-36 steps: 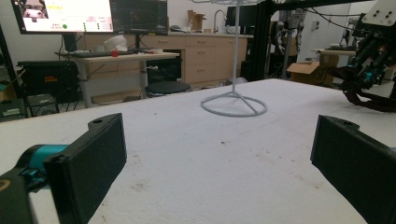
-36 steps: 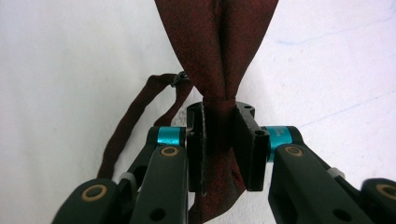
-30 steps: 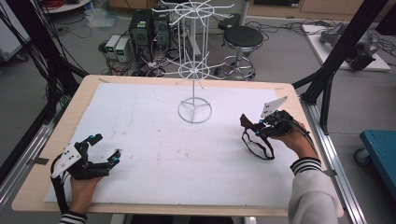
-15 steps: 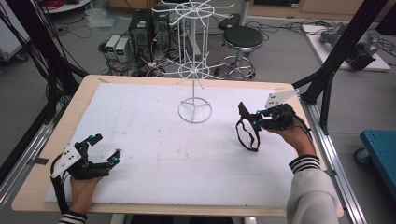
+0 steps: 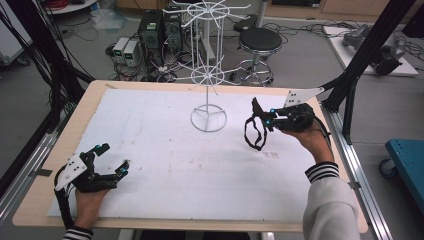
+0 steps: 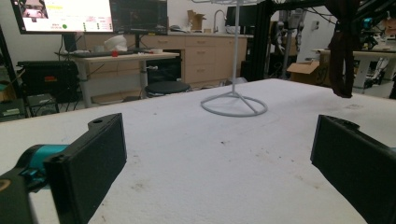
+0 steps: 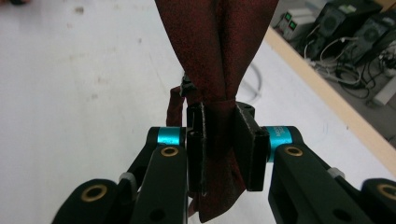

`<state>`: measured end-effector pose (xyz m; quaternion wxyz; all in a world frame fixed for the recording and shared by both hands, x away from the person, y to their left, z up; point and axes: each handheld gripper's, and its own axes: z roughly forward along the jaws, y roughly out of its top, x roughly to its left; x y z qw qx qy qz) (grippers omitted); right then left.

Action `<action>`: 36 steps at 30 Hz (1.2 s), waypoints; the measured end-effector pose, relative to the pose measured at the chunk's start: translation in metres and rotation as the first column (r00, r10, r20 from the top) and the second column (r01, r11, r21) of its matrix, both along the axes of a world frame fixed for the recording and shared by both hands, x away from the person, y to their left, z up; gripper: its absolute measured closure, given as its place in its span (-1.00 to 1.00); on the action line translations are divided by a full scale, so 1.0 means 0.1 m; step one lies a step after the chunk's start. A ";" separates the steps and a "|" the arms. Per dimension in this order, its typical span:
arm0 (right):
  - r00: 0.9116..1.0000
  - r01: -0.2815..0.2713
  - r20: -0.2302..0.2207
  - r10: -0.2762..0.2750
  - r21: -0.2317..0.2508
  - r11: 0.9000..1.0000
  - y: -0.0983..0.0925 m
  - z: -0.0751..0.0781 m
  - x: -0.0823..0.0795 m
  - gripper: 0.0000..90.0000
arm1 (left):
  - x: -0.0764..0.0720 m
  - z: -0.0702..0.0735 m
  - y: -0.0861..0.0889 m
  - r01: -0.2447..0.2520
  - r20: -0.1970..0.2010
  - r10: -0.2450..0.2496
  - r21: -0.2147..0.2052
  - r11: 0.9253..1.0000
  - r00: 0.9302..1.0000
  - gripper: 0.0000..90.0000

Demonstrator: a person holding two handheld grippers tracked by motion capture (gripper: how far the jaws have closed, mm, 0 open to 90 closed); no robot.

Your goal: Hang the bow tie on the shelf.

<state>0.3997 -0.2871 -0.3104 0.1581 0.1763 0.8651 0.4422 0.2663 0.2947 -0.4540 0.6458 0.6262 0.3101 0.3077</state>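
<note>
Between the fingers (image 7: 246, 149) of the right gripper (image 5: 260, 120) a dark red strap (image 7: 215, 56) is pinched tight, folded double so that two layers run up out of the clamp. From the high view its loop (image 5: 255, 136) hangs down from the gripper, clear of the surface (image 5: 165, 125) or nearly so, at the right side and just right of the white wire stand (image 5: 208, 80). The right hand (image 5: 307, 132) holds the gripper roughly level, pointing left toward the stand.

At the near left corner the left gripper (image 5: 111, 160) lies low by the surface with its fingers (image 6: 91, 158) spread wide and nothing between them; its own view looks across bare white cover toward the stand's ring base (image 6: 234, 105), with the strap hanging at the far right.

The step in hand looks like carrying the strap to the stand in order to hang it on one of the wire arms (image 5: 212, 77). The next move probably calls for lifting the loop higher than a hook tip, bringing it further left, and letting the open part of the loop slip over the wire before the fingers let go. The left gripper may need to come over to spread the loop or steady the stand, which looks light.
</note>
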 end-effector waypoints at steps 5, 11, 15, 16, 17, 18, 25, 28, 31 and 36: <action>1.000 0.010 0.024 -0.010 0.027 1.000 0.07 0.12 0.01 0.69 | 0.00 0.00 0.00 0.001 -0.001 -0.001 0.003 1.000 1.000 -0.91; 0.999 0.012 0.045 -0.016 0.086 0.996 0.15 0.21 0.03 0.69 | 0.00 0.00 0.00 0.001 -0.002 -0.001 0.002 1.000 1.000 -0.91; 0.999 -0.002 0.043 -0.002 0.088 0.996 0.21 0.22 0.03 0.69 | 0.00 0.00 0.00 0.001 -0.002 -0.001 0.000 1.000 1.000 -0.91; 0.999 -0.005 0.043 0.001 0.088 0.996 0.23 0.23 0.03 0.69 | 0.00 0.00 0.00 0.001 -0.002 -0.001 0.000 1.000 1.000 -0.91; 0.999 -0.012 0.049 0.007 0.090 0.996 0.25 0.24 0.03 0.69 | 0.00 0.00 0.00 0.001 -0.002 -0.001 0.000 1.000 1.000 -0.91; 0.999 -0.015 0.049 0.010 0.097 0.995 0.28 0.25 0.02 0.69 | 0.00 0.00 0.00 0.001 -0.002 -0.001 0.000 1.000 1.000 -0.91; 0.997 -0.043 0.066 0.035 0.128 0.991 0.43 0.32 0.02 0.69 | 0.00 0.00 0.00 0.002 -0.002 -0.002 -0.001 1.000 1.000 -0.91; 0.997 -0.056 0.068 0.047 0.144 0.988 0.48 0.34 0.01 0.69 | 0.00 0.00 0.00 0.001 -0.002 -0.001 0.000 1.000 1.000 -0.91; 0.997 -0.057 0.069 0.046 0.158 0.986 0.52 0.34 0.02 0.69 | 0.00 0.00 0.00 0.001 -0.002 -0.001 -0.001 1.000 1.000 -0.91; 0.996 -0.070 0.071 0.058 0.168 0.983 0.63 0.37 0.01 0.69 | 0.00 0.00 0.00 0.000 -0.003 0.000 -0.006 1.000 1.000 -0.91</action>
